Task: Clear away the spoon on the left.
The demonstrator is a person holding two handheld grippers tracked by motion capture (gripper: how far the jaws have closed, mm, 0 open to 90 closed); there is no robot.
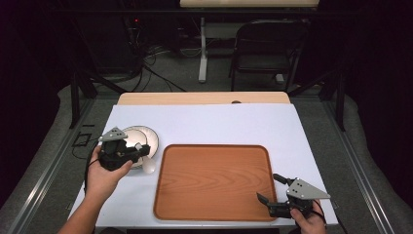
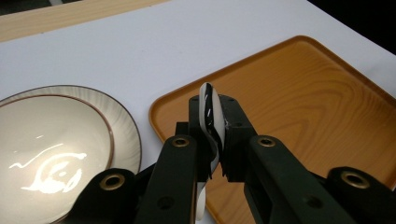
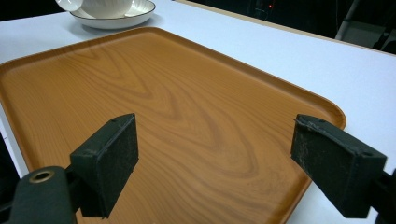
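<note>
- The table [image 1: 209,122], covered in white, takes up the middle of the high view, with a strip of bare wood along its far edge.
- The wooden tray [image 1: 214,180] lies on the near middle of the table, its inside bare; the right gripper view looks across its grain from the near right corner.
- The plate [image 1: 146,136], white with a thin brown rim line, sits on the table just left of the tray's far left corner, close to the tray; in the left gripper view its glossy hollow catches the light at the left.
- The left gripper [image 1: 141,152], held in the person's left hand [image 1: 104,178], hovers at the near right edge of the plate, pointing toward the tray.
- The right gripper [image 1: 272,187] sits over the tray's near right corner, its jaws wide apart with nothing between them.
- The spoon [image 2: 211,116], white and glossy, is clamped between the left gripper's jaws; its bowl hangs pale below the gripper, between plate and tray, in the high view.
</note>
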